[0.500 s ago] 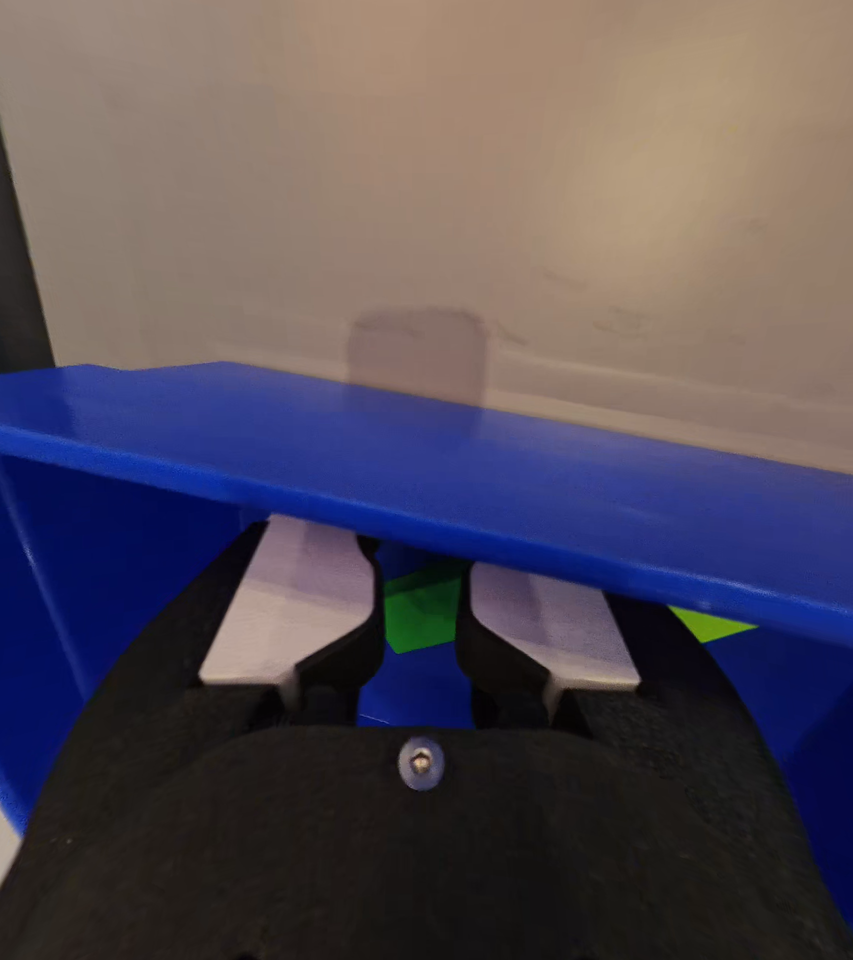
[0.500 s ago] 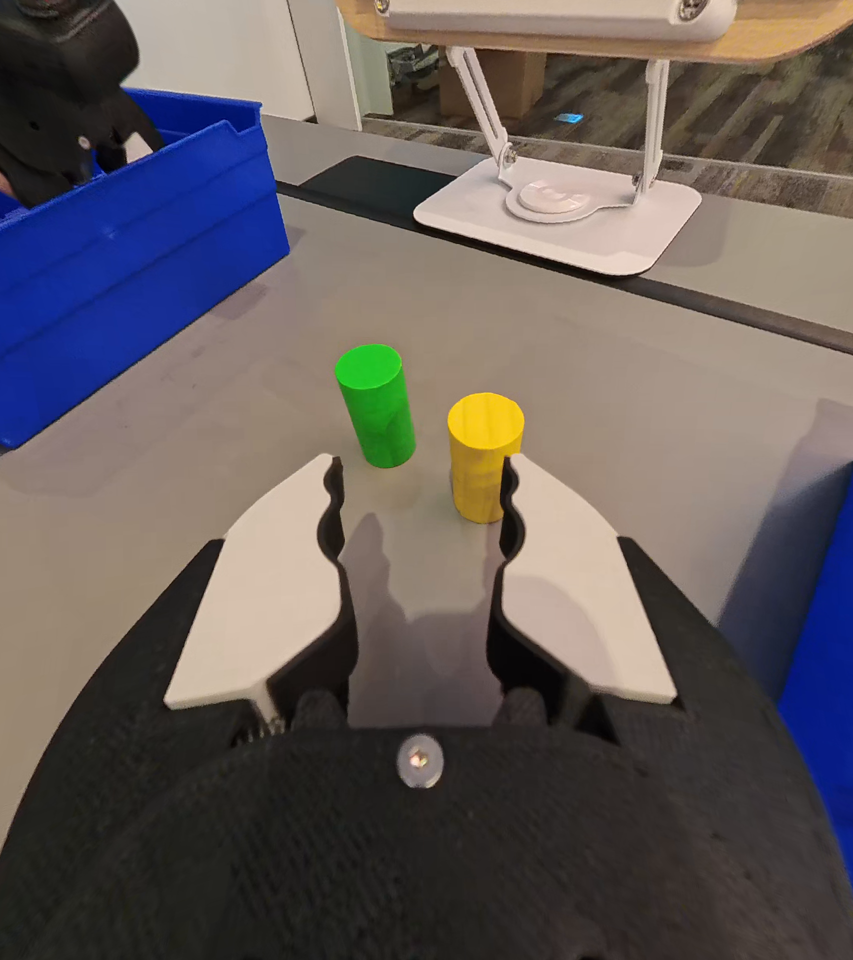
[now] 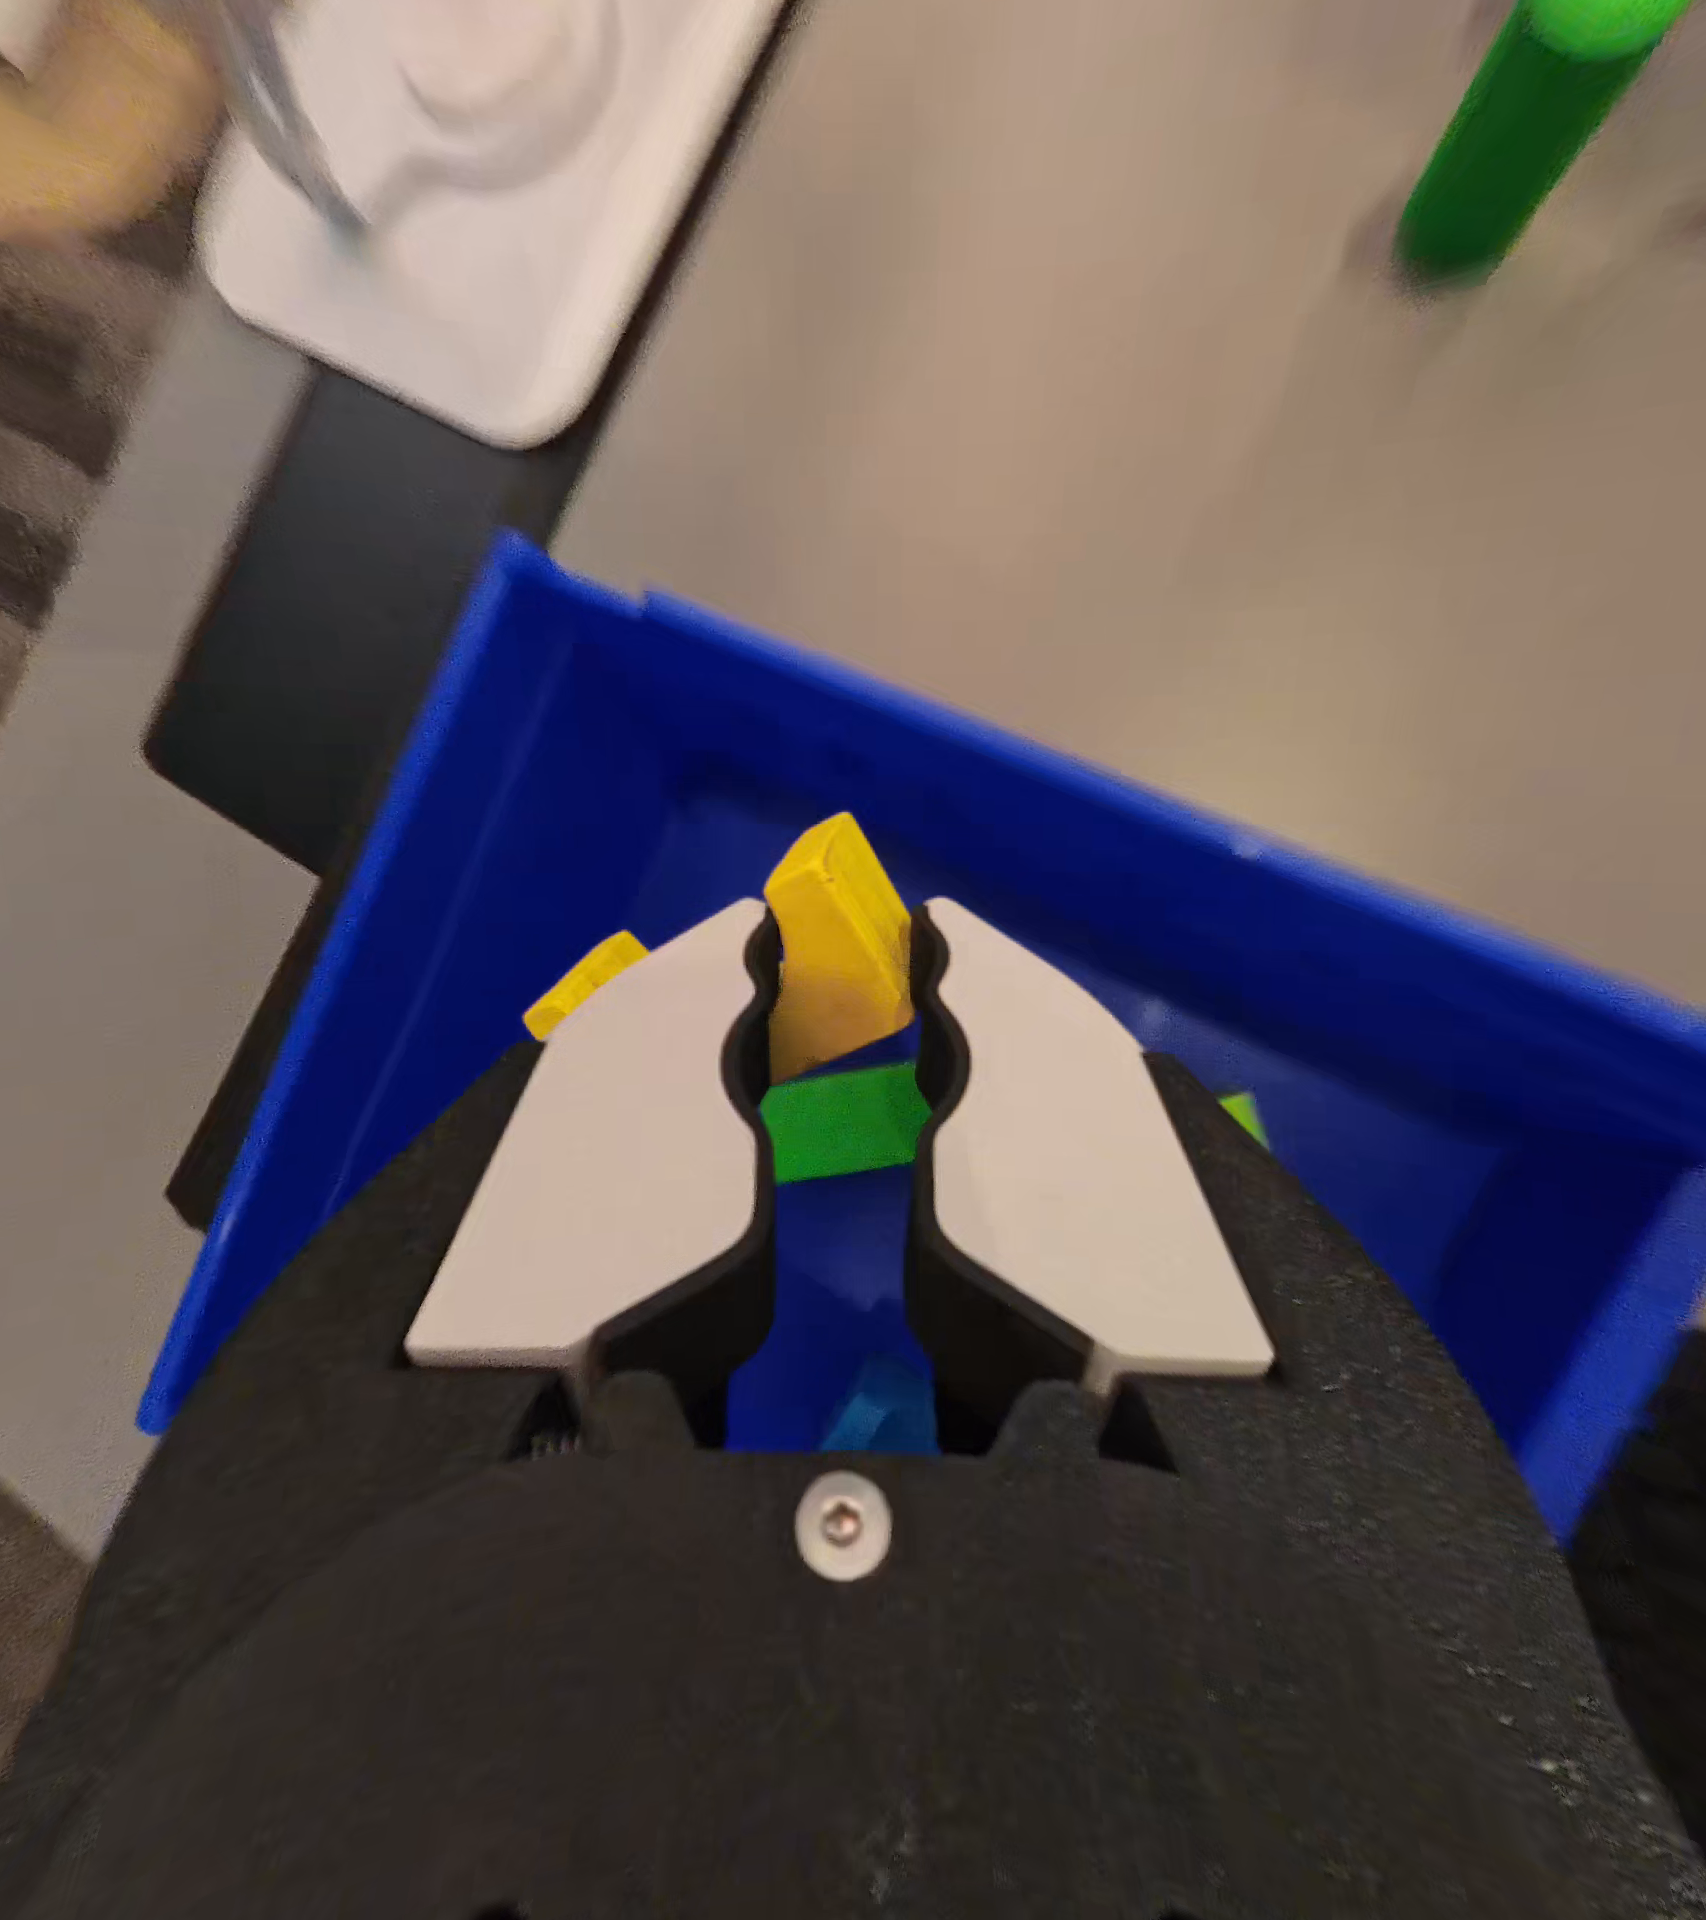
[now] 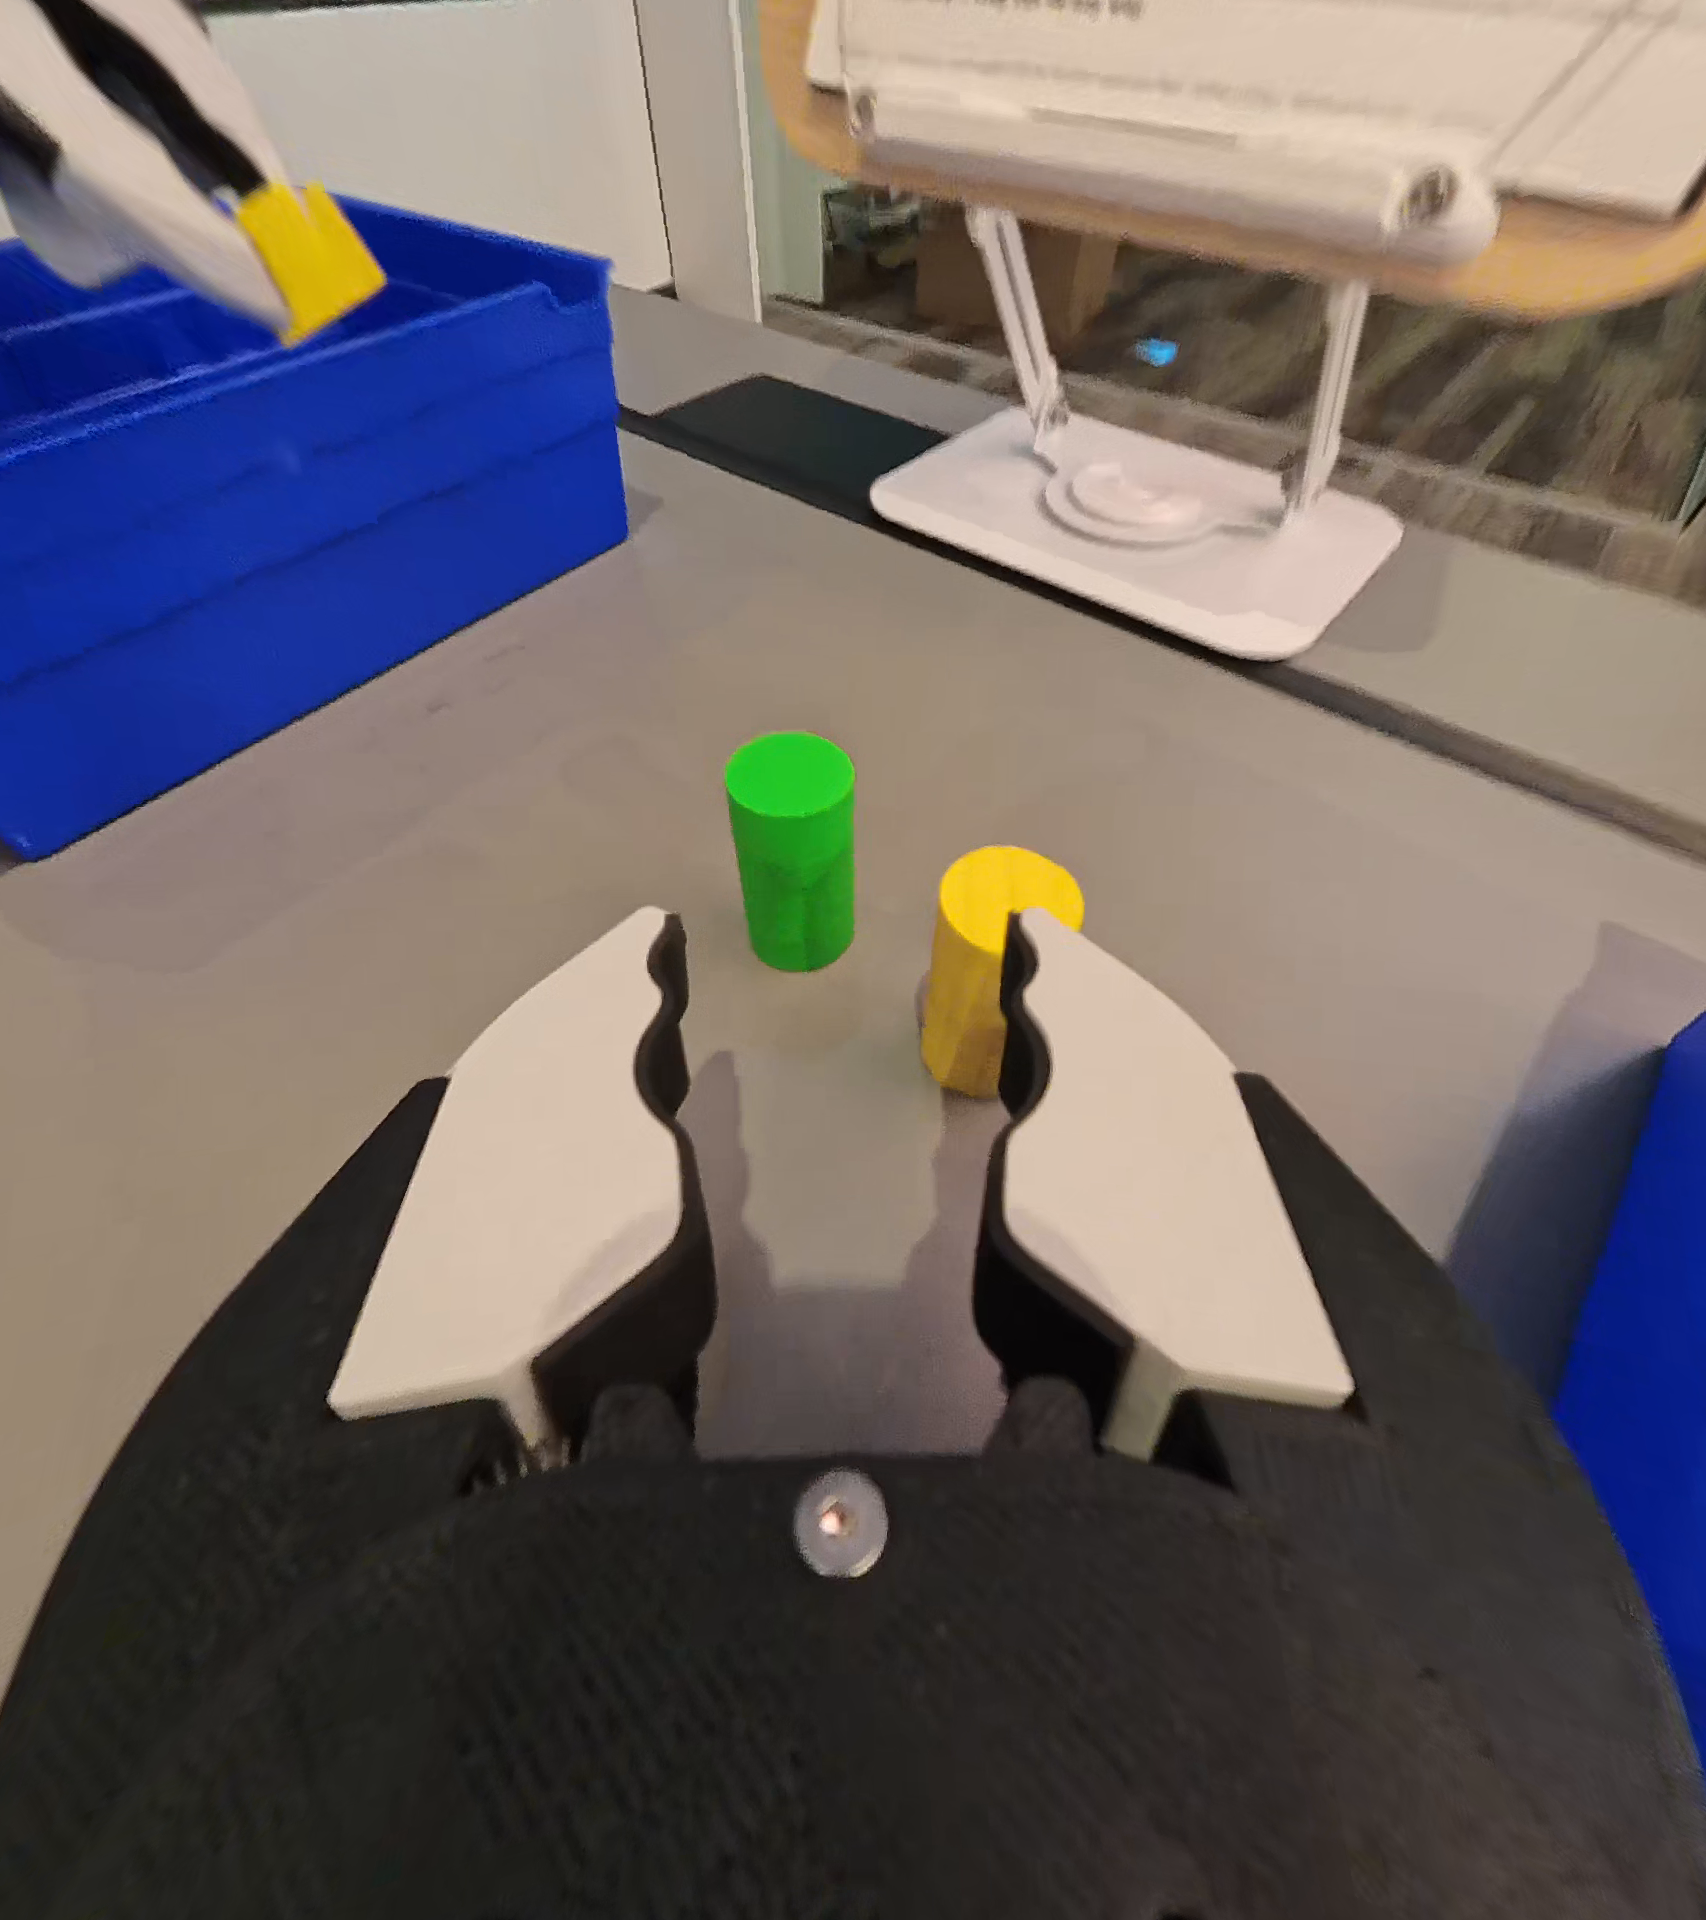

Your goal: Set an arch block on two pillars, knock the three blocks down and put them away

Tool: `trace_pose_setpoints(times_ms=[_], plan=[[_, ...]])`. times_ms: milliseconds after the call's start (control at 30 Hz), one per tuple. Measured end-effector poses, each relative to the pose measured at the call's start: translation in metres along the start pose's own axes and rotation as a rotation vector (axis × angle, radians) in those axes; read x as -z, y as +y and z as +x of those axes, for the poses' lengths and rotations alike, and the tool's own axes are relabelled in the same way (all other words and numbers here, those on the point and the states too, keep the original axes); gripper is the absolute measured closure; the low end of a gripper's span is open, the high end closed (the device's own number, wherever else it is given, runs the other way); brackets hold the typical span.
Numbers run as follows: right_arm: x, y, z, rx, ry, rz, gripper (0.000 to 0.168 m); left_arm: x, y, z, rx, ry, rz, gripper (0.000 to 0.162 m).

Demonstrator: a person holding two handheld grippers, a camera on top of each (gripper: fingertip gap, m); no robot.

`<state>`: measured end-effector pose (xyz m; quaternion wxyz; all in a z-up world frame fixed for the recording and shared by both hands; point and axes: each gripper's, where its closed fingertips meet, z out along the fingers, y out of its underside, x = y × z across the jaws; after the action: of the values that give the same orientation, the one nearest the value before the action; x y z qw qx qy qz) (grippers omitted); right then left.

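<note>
The left gripper (image 3: 844,930), above the blue bin (image 4: 257,499) at the far left of the table (image 4: 1244,852), pinches the yellow arch (image 3: 838,935). Rightward, well apart from the bin, stand the green pillar (image 4: 792,852) and, just beside it, the yellow pillar (image 4: 984,966), both upright. The arch must probably travel right and lie with its long axis across the two tops. The right gripper (image 4: 844,925), spread and empty, is nearest, its right finger overlapping the yellow pillar.
</note>
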<state>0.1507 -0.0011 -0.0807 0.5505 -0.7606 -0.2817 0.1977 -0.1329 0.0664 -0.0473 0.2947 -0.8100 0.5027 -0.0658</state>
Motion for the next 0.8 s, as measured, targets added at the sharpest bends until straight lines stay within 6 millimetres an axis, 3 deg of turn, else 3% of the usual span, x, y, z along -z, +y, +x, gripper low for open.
trace_pose_setpoints(times_ms=[100, 200, 333, 433, 500, 600, 800], plan=[[0.007, -0.022, -0.017, 0.157, -0.021, 0.095, 0.109, 0.045, -0.047, 0.026, 0.129, 0.097, 0.232, 0.138], [0.017, -0.06, -0.056, 0.307, -0.125, 0.222, 0.109, 0.082, -0.091, 0.069, 0.185, 0.251, 0.42, 0.138], [0.036, -0.124, -0.109, 0.353, -0.273, 0.429, 0.11, 0.114, -0.14, 0.126, 0.226, 0.482, 0.591, 0.138], [0.045, -0.161, -0.131, 0.341, -0.309, 0.525, 0.117, 0.138, -0.171, 0.153, 0.273, 0.65, 0.732, 0.138], [0.05, -0.178, -0.136, 0.324, -0.301, 0.571, 0.127, 0.151, -0.184, 0.167, 0.297, 0.769, 0.79, 0.138], [0.063, -0.195, -0.136, 0.292, -0.279, 0.647, 0.135, 0.154, -0.192, 0.177, 0.312, 0.841, 0.811, 0.138], [0.062, -0.193, -0.136, 0.364, -0.256, 0.594, 0.135, 0.14, -0.192, 0.189, 0.3, 0.879, 0.766, 0.138]])
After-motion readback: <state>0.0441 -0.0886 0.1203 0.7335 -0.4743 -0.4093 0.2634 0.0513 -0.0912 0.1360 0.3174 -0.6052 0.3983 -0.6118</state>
